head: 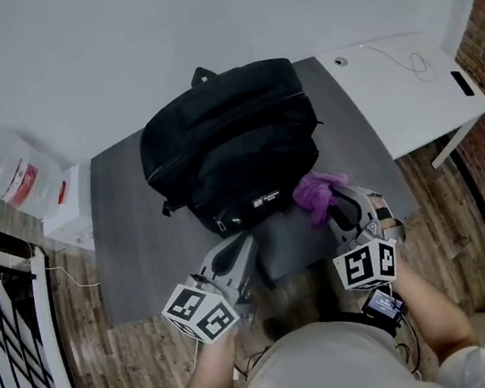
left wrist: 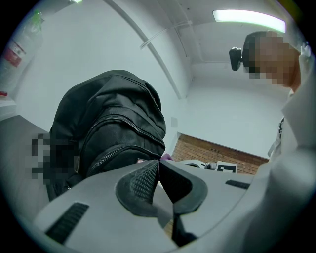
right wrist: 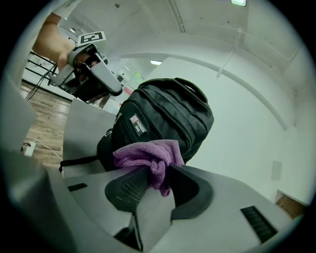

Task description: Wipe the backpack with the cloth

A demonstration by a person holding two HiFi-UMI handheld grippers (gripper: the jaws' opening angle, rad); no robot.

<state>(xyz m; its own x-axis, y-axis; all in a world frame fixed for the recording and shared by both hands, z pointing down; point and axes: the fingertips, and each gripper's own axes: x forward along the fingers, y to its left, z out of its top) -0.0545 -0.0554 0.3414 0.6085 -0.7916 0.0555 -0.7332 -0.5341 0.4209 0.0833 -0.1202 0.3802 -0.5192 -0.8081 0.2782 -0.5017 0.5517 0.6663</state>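
Black backpack (head: 233, 139) sits on grey table (head: 123, 228), front pocket facing the person. Purple cloth (head: 318, 192) is at its near right corner; contact unclear. Right gripper (right wrist: 160, 173) jaws are clamped on the cloth. Left gripper (head: 243, 251) jaws are pressed together, empty, near the backpack's front. White desk (head: 411, 94) stands beside the table.

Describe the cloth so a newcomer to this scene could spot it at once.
On the grey table lies a large black backpack. At its near right corner, the right gripper pinches a small crumpled cloth. It is the only purple thing there.
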